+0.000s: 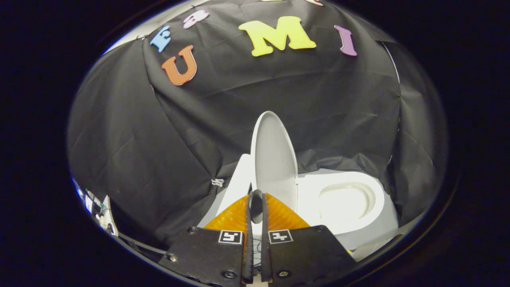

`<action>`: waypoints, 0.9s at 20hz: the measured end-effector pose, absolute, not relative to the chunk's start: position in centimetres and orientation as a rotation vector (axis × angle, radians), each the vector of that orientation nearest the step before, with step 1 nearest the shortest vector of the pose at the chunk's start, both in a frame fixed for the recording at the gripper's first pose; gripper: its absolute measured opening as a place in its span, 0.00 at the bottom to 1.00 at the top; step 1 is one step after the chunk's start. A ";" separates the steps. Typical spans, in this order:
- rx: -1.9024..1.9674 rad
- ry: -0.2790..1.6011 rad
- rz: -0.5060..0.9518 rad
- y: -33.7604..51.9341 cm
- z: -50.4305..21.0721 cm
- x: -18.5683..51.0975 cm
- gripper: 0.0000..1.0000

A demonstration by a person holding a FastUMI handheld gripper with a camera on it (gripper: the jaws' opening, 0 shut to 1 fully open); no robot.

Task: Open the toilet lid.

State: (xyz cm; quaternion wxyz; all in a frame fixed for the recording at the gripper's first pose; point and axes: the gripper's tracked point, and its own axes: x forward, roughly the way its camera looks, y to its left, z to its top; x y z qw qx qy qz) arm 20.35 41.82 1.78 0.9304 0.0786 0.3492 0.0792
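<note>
Looking forward along our gripper (256, 201), we see its two orange ribbed fingers (233, 217) drawn close together, with only a thin dark slit between them, and nothing is clamped in that slit as far as we can tell. Just ahead of the fingertips, almost touching them in this view, stands the toilet lid (275, 155): it is raised and stands nearly upright, its pale inner face turned toward the bowl side, its lower edge meeting the toilet right beyond our tips (whether the tips actually touch the lid's edge, we cannot tell). To the right of the fingers, and a little beyond them, lies the toilet seat (346, 201), a white ring lying flat and uncovered, with the bowl opening showing inside it. The white toilet body (370, 235) curves below the seat, off to the right of our right finger. To the left of the lid, just beyond our left finger, a white slanted part of the toilet (239, 179) rises behind the hinge end. Beyond everything hangs the black cloth wall (159, 139), creased and draped around the toilet. Two black plates (207, 255) with small square markers carry the fingers nearest to us.
</note>
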 end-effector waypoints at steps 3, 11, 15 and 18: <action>0.161 0.700 0.180 43.2 1.4 20.5 0.11; 0.105 0.701 0.174 45.8 0.5 20.9 0.11; 0.036 0.694 0.180 47.3 0.0 20.8 0.11; 0.004 0.686 0.166 47.4 -0.2 20.7 0.11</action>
